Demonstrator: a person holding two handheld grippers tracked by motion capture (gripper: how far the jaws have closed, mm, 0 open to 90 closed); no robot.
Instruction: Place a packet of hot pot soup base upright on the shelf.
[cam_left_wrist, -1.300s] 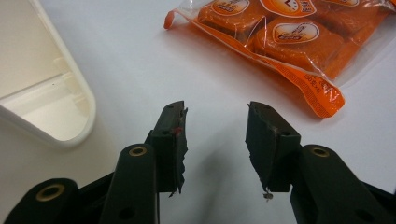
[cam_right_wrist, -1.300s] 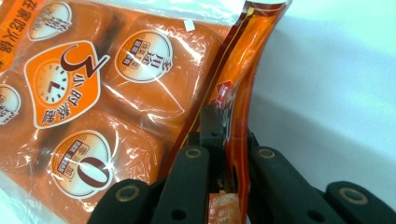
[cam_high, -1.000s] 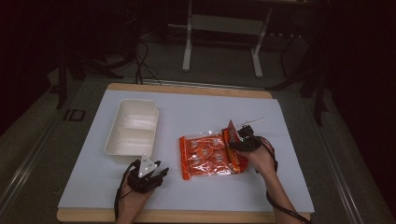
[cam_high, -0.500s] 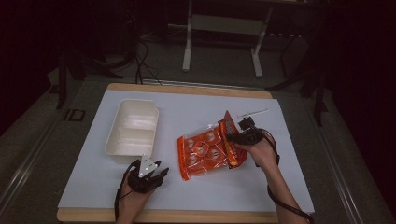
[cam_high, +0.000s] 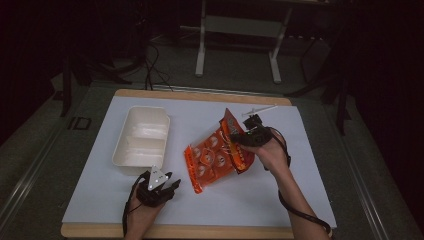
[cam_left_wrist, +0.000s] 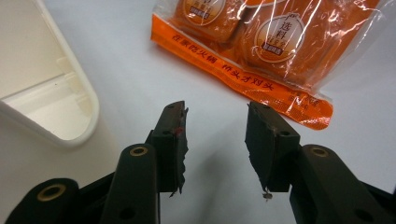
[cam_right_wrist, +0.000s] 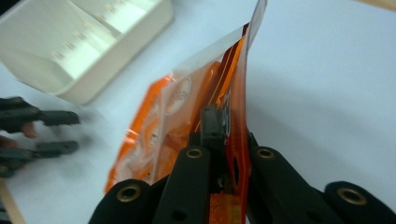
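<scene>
Down at the near edge of the white table surface (cam_high: 310, 150) sits the left gripper (cam_high: 165, 186), jaws spread wide with nothing between them, low over bare surface. Just past its tips in the left gripper view lies the sealed bottom strip of the orange snack bag (cam_left_wrist: 261, 51).

Mid-table now: that bag (cam_high: 217, 155) is half lifted, its near end touching the surface and its far-right end raised. The right gripper (cam_high: 239, 139) has it, jaws clamped tight on the flat seam at the bag's edge; the right gripper view shows the film (cam_right_wrist: 233, 107) rising thin and upright out of the pinch.

This looks like a light, floppy load: crinkly, glossy plastic over several small inner packets, so it should sag and swing from one held edge. The film looks slick, and I'd guess the contents would crush if squeezed. The flat sealed borders seem the safest places to grab; the free near strip is right there for the open gripper.

Farther left, toward the far-left corner, the white two-compartment tray (cam_high: 125, 150) stands empty, well apart from the bag.
</scene>
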